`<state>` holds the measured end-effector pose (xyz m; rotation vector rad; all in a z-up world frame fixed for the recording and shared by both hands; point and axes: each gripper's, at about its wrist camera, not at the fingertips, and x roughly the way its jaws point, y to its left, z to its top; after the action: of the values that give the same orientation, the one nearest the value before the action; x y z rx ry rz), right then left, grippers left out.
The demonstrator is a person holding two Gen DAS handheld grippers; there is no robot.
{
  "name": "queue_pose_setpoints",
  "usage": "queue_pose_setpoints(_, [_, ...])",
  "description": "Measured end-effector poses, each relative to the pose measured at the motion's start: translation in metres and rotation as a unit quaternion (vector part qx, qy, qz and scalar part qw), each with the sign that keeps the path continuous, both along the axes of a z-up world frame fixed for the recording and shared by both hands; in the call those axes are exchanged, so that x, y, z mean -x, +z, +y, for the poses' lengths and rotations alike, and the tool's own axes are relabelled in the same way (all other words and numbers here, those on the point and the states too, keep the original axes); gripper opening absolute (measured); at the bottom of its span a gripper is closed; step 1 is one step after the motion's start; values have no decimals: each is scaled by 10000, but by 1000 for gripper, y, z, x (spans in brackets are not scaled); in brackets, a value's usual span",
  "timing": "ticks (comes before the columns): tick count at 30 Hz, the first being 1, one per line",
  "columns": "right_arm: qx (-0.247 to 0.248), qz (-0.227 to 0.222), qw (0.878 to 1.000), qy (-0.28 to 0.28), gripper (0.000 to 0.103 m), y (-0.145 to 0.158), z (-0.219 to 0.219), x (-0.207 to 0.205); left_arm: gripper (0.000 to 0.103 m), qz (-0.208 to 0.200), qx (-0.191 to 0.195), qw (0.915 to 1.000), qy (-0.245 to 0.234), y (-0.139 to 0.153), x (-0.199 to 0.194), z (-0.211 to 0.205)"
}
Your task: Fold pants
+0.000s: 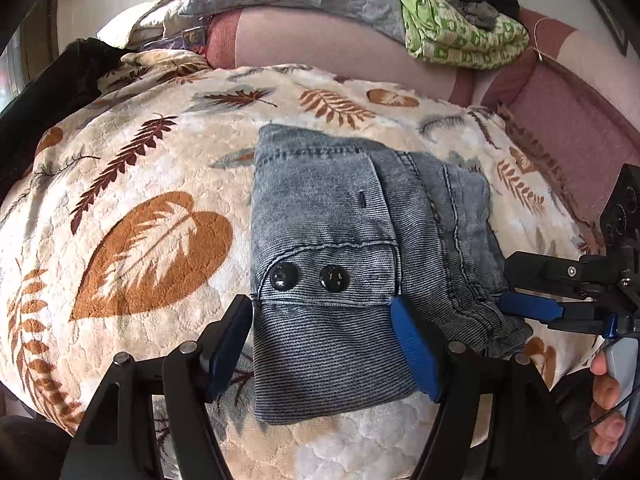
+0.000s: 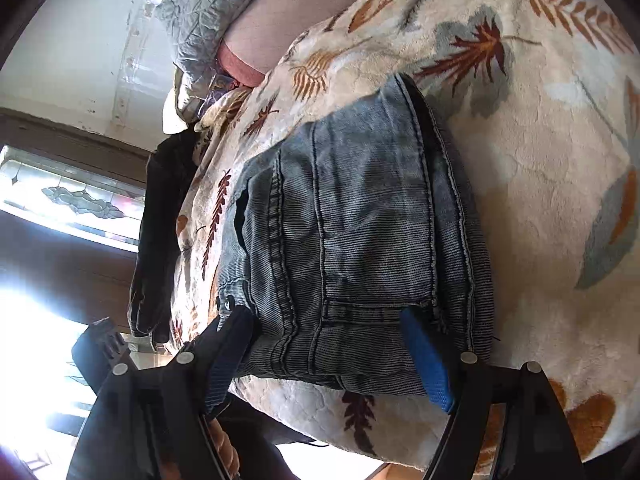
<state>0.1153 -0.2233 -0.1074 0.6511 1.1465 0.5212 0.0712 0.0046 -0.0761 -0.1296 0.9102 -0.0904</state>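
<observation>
Basically the pants (image 1: 340, 248) were already down to a compact denim bundle sitting on the leaf-print blanket (image 1: 140, 200), so the folding looked pretty much done to me. The left gripper (image 1: 320, 344) was spread wide, one finger on each side of the near edge of the bundle, not pinching anything; probably there to square it up or press it flat. The right gripper (image 2: 332, 344) came in from the side, also wide apart around that end of the fold. Its wrist view is tilted and blown out by the window (image 2: 72, 196), so I can't say if its fingers actually touched the cloth. A green quilt (image 1: 460, 28) sat well behind.
</observation>
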Motion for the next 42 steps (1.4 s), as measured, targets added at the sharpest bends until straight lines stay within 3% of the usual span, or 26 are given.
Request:
queue_pose_setpoints(3, [97,-387,9991,162,79,24,6,2,73,-226,-71,9997,-6,11,2,2])
queue_pose_setpoints(5, [329,-534,9978,221,79,29,13,0,73,-27,-84,9999,52,2,-4,3])
queue_pose_setpoints(7, [777,-411,9957,305,79,16,21,-4,74,300,95,9995,25,-15,-8,4])
queue_pose_setpoints(8, [967,-183,9945,345,79,4,24,-7,74,298,183,9994,14,-17,-7,5])
queue_pose_setpoints(10, [1022,-233,9936,413,79,2,25,-6,73,195,195,9996,25,-7,-1,7])
queue_pose_setpoints(14, [1073,-644,9909,490,79,45,26,-12,73,-387,145,9991,127,18,15,16])
queue_pose_setpoints(17, [1299,-999,9834,776,79,81,43,-31,73,-11,48,9998,167,1,8,22])
queue_pose_setpoints(20, [1917,-1216,9670,1156,79,101,84,-62,74,110,204,9995,208,-15,4,27])
queue_pose_setpoints(23, [2692,-1372,9433,1375,79,93,123,-90,74,157,257,9994,198,-15,2,27])
queue_pose_setpoints(27, [3985,-604,8977,1781,80,5,146,-118,74,127,350,9992,157,-14,4,28])
queue_pose_setpoints(28, [4090,-737,8909,1833,81,-2,147,-115,72,79,396,9990,176,-9,6,29])
queue_pose_setpoints(30, [4111,-778,8893,1848,81,13,149,-112,72,-260,489,9982,226,6,14,36])
queue_pose_setpoints(32, [3666,-793,9080,1868,81,37,148,-117,72,-524,483,9966,415,18,17,44])
queue_pose_setpoints(34, [3554,-934,9113,1858,81,60,156,-126,72,-349,546,9970,428,12,10,48])
queue_pose_setpoints(37, [3676,-1050,8987,2148,81,73,189,-144,73,282,312,9989,210,-22,-4,35])
queue_pose_setpoints(41, [4140,-696,8688,2626,79,38,233,-172,74,212,422,9985,263,-24,-3,38])
queue_pose_setpoints(42, [4079,-560,8705,2695,75,28,239,-179,74,194,410,9986,255,-25,-2,38])
